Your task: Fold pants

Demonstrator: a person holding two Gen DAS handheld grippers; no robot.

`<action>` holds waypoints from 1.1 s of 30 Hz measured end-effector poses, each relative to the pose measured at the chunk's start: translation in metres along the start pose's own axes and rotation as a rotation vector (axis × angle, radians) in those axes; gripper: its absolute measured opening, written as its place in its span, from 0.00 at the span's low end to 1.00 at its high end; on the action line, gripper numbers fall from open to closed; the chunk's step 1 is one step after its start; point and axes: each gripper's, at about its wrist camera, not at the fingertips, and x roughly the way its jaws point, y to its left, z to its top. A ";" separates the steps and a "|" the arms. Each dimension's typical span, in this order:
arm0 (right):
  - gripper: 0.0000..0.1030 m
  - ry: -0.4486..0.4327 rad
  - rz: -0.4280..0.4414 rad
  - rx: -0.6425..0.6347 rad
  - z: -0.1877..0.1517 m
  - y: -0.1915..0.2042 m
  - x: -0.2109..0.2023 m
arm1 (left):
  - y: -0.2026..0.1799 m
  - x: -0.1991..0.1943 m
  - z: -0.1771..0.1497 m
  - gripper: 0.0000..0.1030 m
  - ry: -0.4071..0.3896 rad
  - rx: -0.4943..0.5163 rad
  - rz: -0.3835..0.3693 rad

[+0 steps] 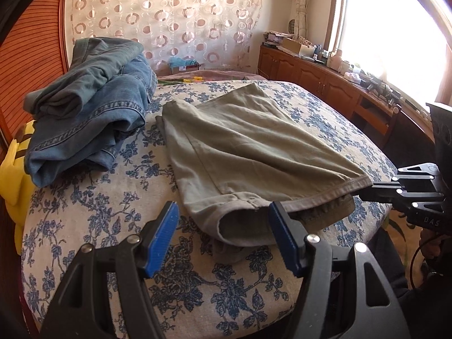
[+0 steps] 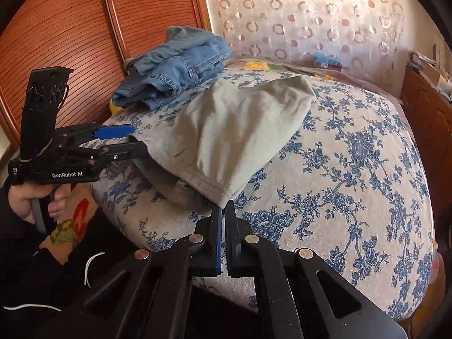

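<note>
Olive-green pants (image 1: 248, 147) lie on the floral bedspread (image 1: 93, 214), leg hems toward me. They also show in the right wrist view (image 2: 234, 130). My left gripper (image 1: 223, 237) is open, its jaws either side of the near hem's left corner; one blue pad (image 1: 162, 237) is bare and the other finger touches the hem. In the right wrist view my left gripper (image 2: 132, 138) sits at the hem's left end. My right gripper (image 2: 225, 212) is shut on the hem's right corner and lifts it slightly; it enters the left wrist view at the right (image 1: 364, 190).
Folded blue jeans (image 1: 90, 107) are piled at the bed's far left, also in the right wrist view (image 2: 178, 67). A yellow cloth (image 1: 14, 169) hangs at the left edge. A wooden cabinet (image 1: 310, 76) with clutter runs under the window at right.
</note>
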 end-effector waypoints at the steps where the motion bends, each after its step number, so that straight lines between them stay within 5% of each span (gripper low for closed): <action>1: 0.00 -0.007 -0.001 0.001 0.000 0.000 -0.002 | 0.002 -0.002 0.001 0.64 -0.009 -0.007 -0.001; 13: 0.20 -0.102 -0.011 0.034 0.023 -0.008 -0.009 | 0.015 0.003 0.014 0.63 -0.031 -0.037 0.025; 22: 0.21 -0.007 -0.005 0.035 0.014 -0.003 0.030 | 0.027 0.031 -0.012 0.58 0.079 -0.058 0.056; 33: 0.33 0.023 -0.046 0.058 -0.001 -0.009 0.037 | 0.024 0.027 -0.020 0.57 0.069 -0.059 0.049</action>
